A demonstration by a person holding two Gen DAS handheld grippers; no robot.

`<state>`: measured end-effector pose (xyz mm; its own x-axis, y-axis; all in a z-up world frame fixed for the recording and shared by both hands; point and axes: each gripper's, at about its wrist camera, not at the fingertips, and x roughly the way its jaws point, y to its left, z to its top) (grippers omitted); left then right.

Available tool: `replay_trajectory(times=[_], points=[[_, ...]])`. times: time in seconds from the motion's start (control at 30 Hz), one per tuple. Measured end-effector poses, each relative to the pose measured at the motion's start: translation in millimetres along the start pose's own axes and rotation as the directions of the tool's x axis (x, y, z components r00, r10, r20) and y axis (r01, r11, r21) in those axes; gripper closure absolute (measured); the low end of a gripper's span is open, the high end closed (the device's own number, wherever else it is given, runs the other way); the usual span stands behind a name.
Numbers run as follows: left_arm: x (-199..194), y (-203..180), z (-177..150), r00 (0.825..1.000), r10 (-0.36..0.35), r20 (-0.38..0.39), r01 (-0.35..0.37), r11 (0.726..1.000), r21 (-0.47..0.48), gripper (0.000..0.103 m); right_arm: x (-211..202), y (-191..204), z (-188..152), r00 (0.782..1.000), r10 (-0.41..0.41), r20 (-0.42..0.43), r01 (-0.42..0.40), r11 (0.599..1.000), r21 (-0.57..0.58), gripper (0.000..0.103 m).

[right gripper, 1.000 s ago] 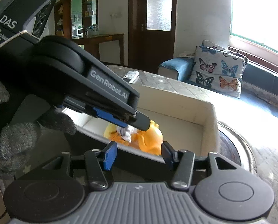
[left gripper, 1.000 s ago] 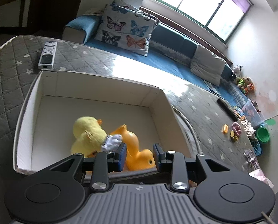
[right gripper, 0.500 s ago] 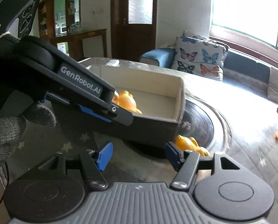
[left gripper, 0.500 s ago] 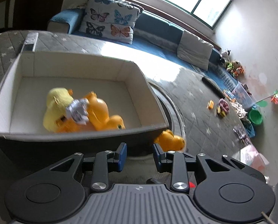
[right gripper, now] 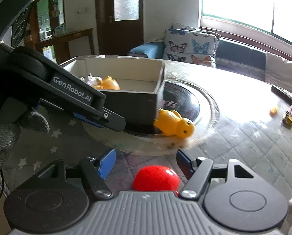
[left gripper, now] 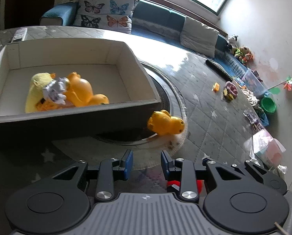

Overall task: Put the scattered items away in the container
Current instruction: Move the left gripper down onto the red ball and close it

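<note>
Hovering above the quilted, star-patterned counter [left gripper: 208,117], the left hand-held gripper [left gripper: 146,163] has its blue-padded jaws apart with nothing between them. Ahead of it and to its left stands the container [left gripper: 71,115], an open box with dark outer walls and a pale lining, resting partly on a round dark disc [left gripper: 165,101] set in the counter. Inside the container lie a yellow plush toy [left gripper: 35,90], a small white-grey toy [left gripper: 54,90] on top of it, and orange rubber animals [left gripper: 83,94] touching both. Ahead of the left hand-held gripper and slightly to its right, an orange rubber toy [left gripper: 165,123] lies on its side on the disc's rim, just outside the container's near corner. The right hand-held gripper [right gripper: 146,162] likewise has its jaws apart; a red ball [right gripper: 155,178] sits on the counter low between its fingers, and whether they touch it cannot be told. In the right wrist view the same orange rubber toy [right gripper: 173,124] lies ahead, beside the container's corner [right gripper: 157,105], and the left hand-held gripper reaches in from the left. Far to the right, small toys [left gripper: 229,91] are scattered near the counter's edge.
</note>
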<state>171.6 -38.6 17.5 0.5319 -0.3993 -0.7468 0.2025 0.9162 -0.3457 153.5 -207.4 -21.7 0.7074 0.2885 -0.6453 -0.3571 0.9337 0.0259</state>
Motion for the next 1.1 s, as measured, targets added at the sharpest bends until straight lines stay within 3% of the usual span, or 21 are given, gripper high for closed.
replay_trajectory(times=[0.53,0.8,1.1], points=[[14.0,-25.9,-5.1,0.998,-0.043,-0.041,0.045,0.999,0.027,0.069,-3.6,-23.6,-30.6,0.998,-0.022,-0.052,0.025,0.997,0.071,0.033],[21.7,-37.1,-10.5,0.995,-0.062,-0.072,0.065,0.997,0.042,0.069,4.0,-14.4,-35.9,0.998,0.010,-0.069,-0.006,0.998,0.062,0.034],[31.5,-44.0,-16.2,0.992,-0.075,-0.105,0.079,0.996,0.035,0.069,8.5,-4.4,-40.1,0.998,-0.027,-0.060,0.029,0.999,0.036,0.038]])
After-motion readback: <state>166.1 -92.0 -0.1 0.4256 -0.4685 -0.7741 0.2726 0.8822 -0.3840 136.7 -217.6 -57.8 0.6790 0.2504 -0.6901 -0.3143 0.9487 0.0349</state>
